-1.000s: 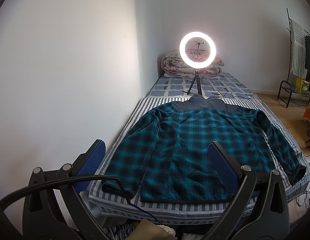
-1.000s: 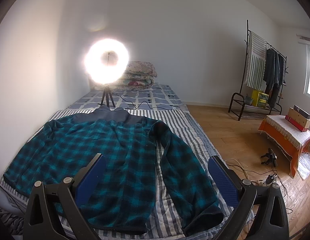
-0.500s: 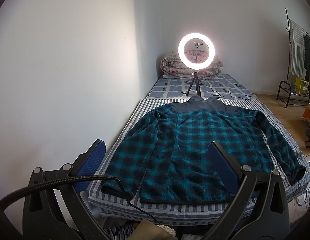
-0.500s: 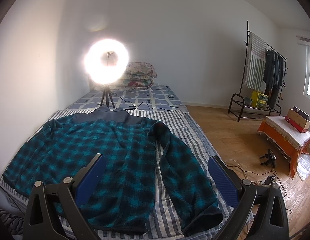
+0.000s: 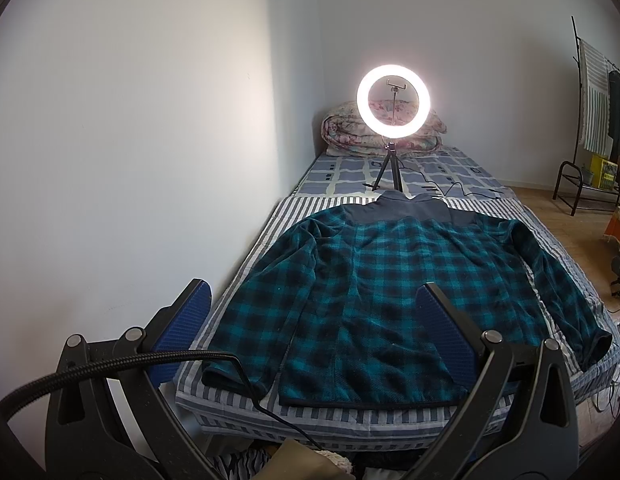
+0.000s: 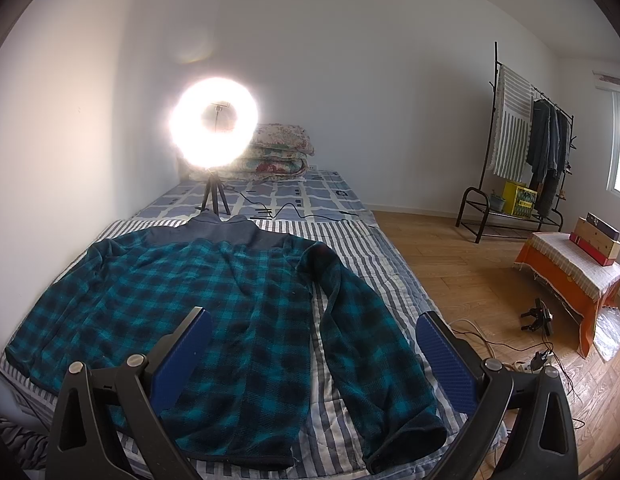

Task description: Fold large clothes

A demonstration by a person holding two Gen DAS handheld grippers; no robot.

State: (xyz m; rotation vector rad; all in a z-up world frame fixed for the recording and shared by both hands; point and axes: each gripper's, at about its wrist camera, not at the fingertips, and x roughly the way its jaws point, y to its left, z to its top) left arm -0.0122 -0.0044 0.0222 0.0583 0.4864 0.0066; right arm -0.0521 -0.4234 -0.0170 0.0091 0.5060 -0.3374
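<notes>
The left claw [image 5: 313, 328] hangs with its blue pads spread wide and nothing between them; the right claw [image 6: 313, 348] is likewise wide and empty. Ahead of and below both lies a teal-and-black plaid fleece jacket [image 5: 389, 300], spread flat on the striped sheet of the bed [image 5: 349, 420], hem nearest the claws, grey collar at the far end, sleeves angled out to either side. Just beyond the collar stands a lit ring light [image 5: 393, 106] on a small tripod, with folded quilts [image 6: 280, 152] behind it against the wall. Far right of the right claw stands a clothes rack [image 6: 521, 152].
</notes>
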